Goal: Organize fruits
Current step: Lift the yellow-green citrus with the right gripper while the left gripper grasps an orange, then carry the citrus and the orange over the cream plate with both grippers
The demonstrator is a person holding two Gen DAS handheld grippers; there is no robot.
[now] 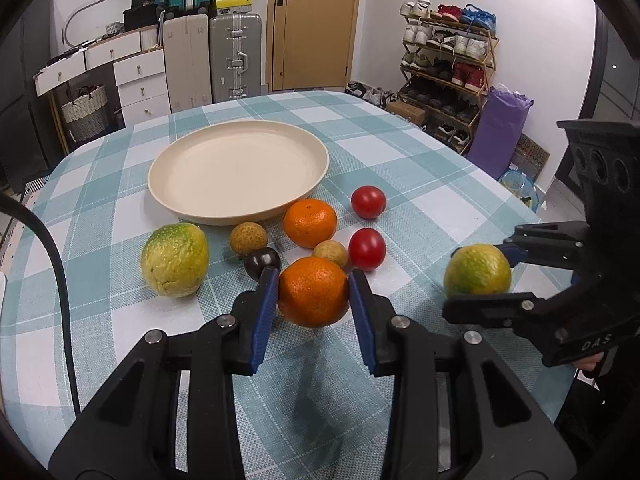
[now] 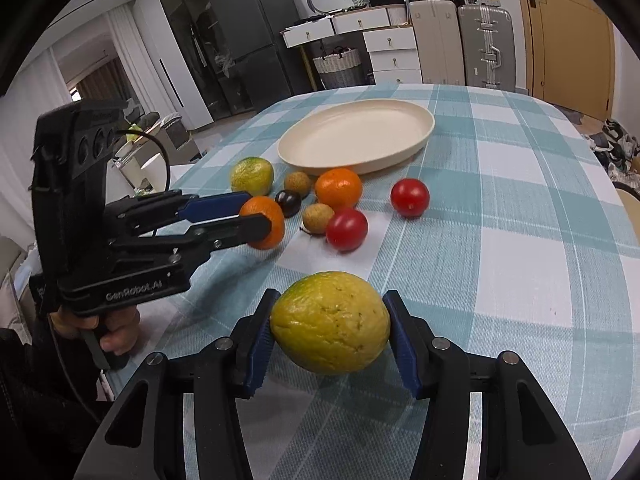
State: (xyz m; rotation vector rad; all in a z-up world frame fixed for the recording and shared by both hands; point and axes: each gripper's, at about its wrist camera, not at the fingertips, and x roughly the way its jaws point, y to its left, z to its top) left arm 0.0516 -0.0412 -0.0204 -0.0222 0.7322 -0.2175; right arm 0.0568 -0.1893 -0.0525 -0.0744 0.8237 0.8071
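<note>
My left gripper point(image 1: 314, 300) is shut on an orange point(image 1: 313, 292), also seen in the right wrist view point(image 2: 266, 222). My right gripper point(image 2: 330, 334) is shut on a yellow-green citrus point(image 2: 330, 322), which shows at the right in the left wrist view point(image 1: 477, 270). An empty cream plate point(image 1: 240, 170) sits beyond the fruits. On the cloth lie a second yellow-green citrus point(image 1: 175, 259), a second orange point(image 1: 310, 223), two red tomatoes point(image 1: 368, 201) point(image 1: 367, 249), two small tan fruits point(image 1: 248, 238) point(image 1: 330, 253) and a dark plum point(image 1: 262, 262).
The table has a teal and white checked cloth point(image 1: 400, 168). Its far edge lies behind the plate. Beyond it stand suitcases point(image 1: 235, 56), white drawers point(image 1: 140, 80) and a shoe rack point(image 1: 448, 64).
</note>
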